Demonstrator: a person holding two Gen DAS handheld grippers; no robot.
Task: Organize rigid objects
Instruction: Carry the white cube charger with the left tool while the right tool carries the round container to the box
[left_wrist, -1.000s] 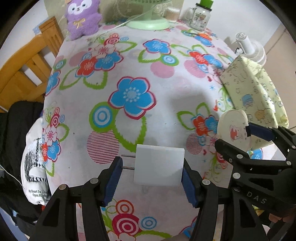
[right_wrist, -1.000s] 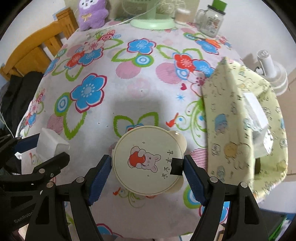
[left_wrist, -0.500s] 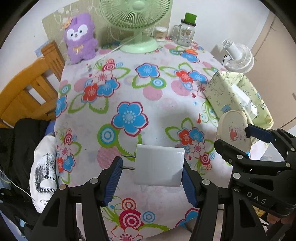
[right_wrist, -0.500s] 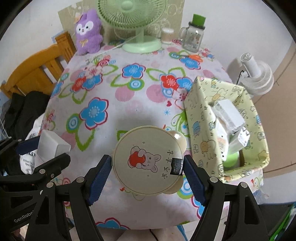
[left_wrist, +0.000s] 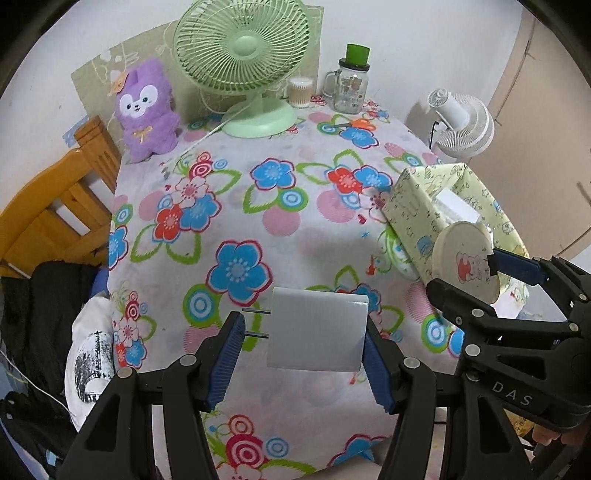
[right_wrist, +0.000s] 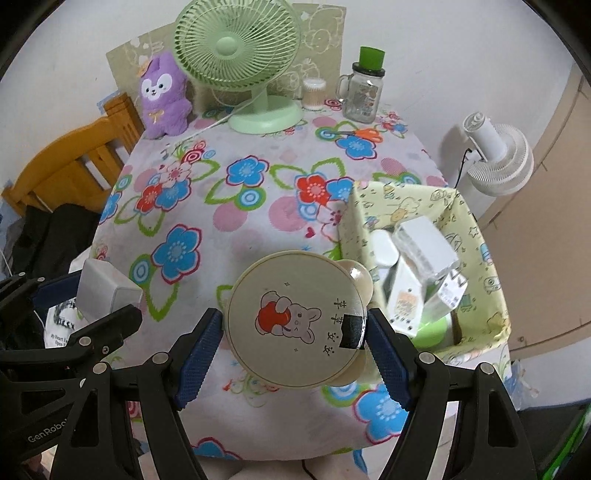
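White charger plug (left_wrist: 317, 329), the boxy kind with two metal prongs sticking out to its left, sits clamped between the blue pads of the left gripper (left_wrist: 303, 341), held up in the air above the near edge of the flowery tablecloth (left_wrist: 236, 206). Right beside it, the right gripper (right_wrist: 295, 328) is squeezing a round cream compact (right_wrist: 295, 317) with a cartoon bunny hugging a red apple on its lid, also lifted off the cloth. Both tools are pinched tight on their items, so no slack in either pair of fingers.

To the right of the compact there's a pale green fabric basket (right_wrist: 480, 236) with cartoon prints, already holding a few white and clear boxy things (right_wrist: 424, 251). At the far end of the tablecloth stand a mint green desk fan (left_wrist: 242, 59), a purple plush bunny (left_wrist: 147, 110), a glass mug with a green lid (left_wrist: 349, 86) and a small jar of cotton swabs (left_wrist: 300, 92). A white fan (right_wrist: 498, 162) stands off the table past the basket, and a wooden chair (left_wrist: 51, 206) is at the tablecloth's left side.
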